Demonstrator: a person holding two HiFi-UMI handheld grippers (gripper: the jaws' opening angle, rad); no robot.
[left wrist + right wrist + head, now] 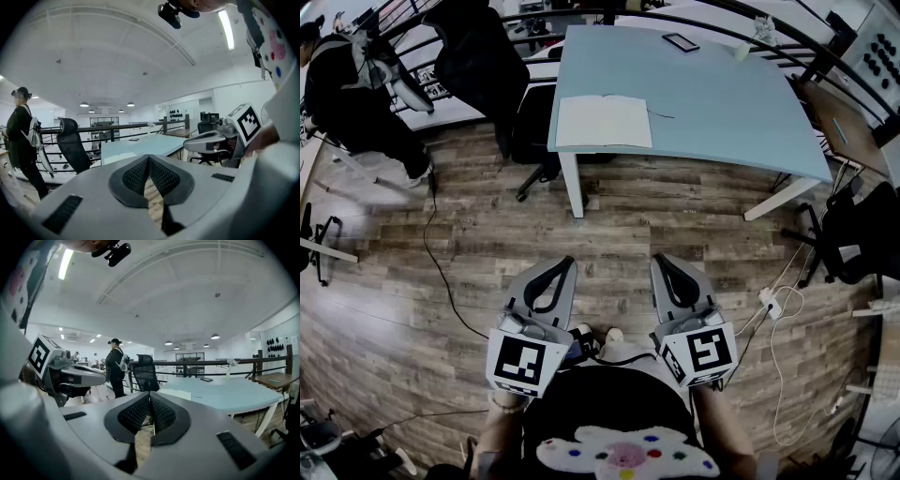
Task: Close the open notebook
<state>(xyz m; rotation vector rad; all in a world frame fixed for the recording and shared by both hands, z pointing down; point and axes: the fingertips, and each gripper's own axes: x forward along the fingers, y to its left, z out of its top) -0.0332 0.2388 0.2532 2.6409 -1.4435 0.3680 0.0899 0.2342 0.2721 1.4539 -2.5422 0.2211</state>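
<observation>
The open notebook (604, 122) lies flat with white pages up near the front left corner of the light blue table (722, 103). It shows faintly in the left gripper view as a pale sheet (119, 152) and in the right gripper view (180, 394). My left gripper (565, 265) and right gripper (661, 262) hang side by side over the wooden floor, well short of the table. Both are shut with nothing between the jaws (149, 159) (150, 395).
A black office chair (478, 66) stands at the table's left side. A person in black (342, 84) stands at far left. A phone (681, 42) lies at the table's back. Cables and a power strip (769, 302) lie on the floor at right. A black railing (117, 127) runs behind the table.
</observation>
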